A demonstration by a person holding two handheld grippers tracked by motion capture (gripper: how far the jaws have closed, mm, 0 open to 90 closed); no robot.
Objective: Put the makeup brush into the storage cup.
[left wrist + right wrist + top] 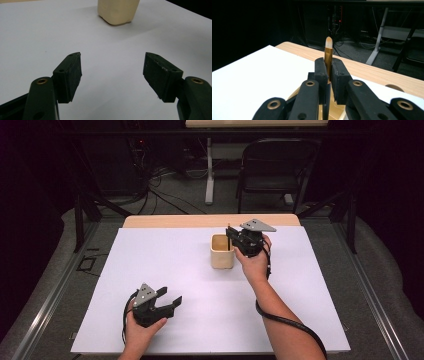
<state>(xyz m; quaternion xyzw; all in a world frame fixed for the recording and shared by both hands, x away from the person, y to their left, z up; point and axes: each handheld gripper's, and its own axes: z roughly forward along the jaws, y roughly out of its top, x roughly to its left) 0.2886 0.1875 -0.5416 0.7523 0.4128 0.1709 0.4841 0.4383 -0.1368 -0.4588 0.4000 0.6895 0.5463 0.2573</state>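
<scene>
Your right gripper (pixel 235 241), clenched on the slim gold pen (pixel 328 56), could tip the cream square cup (pixel 222 252) near the table's far edge (pixel 210 220) if it catches the rim, while your left gripper (pixel 167 303) idles released.

The white sheet (pixel 200 285) lies bare across its middle and left, so a hand can sweep freely from nine o'clock round to six. The one thing standing on it is the beige cup (pixel 222 252), toward one o'clock from the centre. The right gripper (pixel 231 236) hangs over the cup's rim, jaws clamped on a thin stick (pixel 328 56), and blocks any approach from three o'clock. The left gripper (pixel 167 302), jaws apart, sits at seven o'clock, with clear sheet between it and the cup (pixel 117 11).
</scene>
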